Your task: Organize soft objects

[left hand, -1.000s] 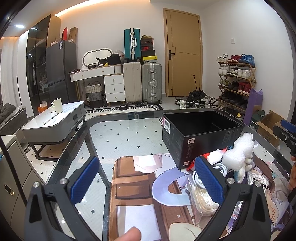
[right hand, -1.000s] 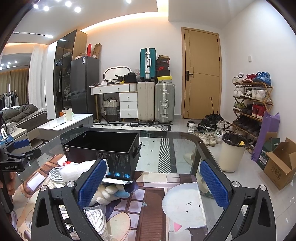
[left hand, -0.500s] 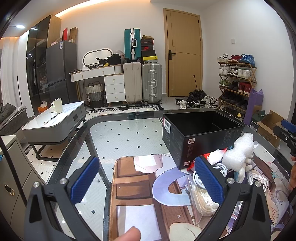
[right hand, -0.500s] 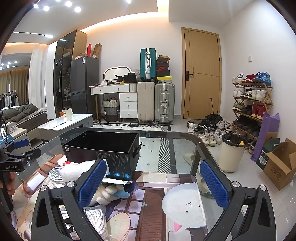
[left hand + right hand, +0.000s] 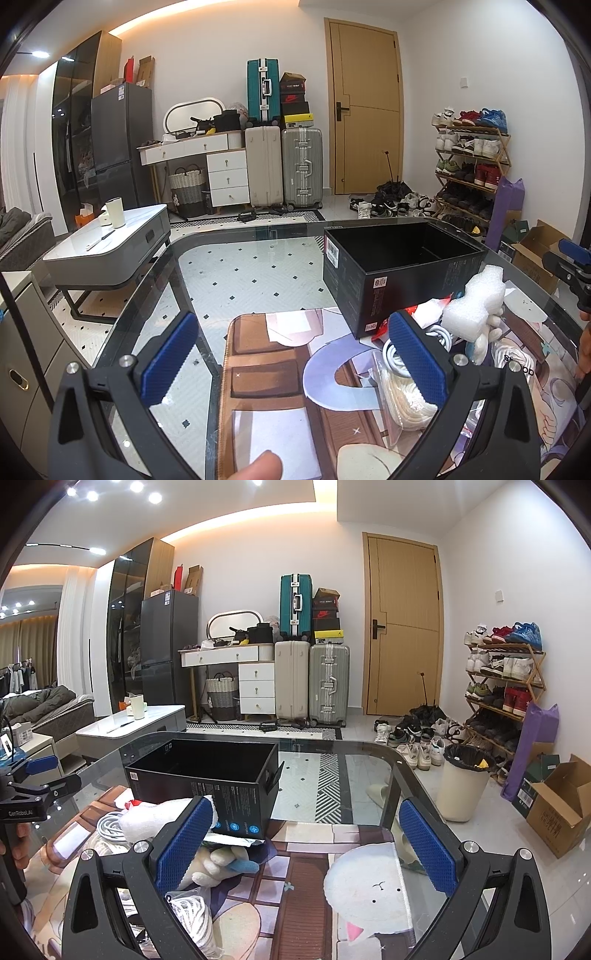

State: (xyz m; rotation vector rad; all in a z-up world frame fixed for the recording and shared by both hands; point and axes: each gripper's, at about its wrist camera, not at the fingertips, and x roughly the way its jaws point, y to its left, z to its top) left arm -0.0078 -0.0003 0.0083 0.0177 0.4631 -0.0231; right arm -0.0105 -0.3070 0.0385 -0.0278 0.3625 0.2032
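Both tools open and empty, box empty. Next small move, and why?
Probably ease the left tool right toward the white foam piece beside the black box. Both tools stand open holding nothing, the box looks empty, and the foam sits on top of the soft pile, seemingly unobstructed.

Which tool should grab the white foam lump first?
Probably the right tool. It is open, and the foam lump sits just past its left finger, beside the black box. The open left tool faces bare mat.
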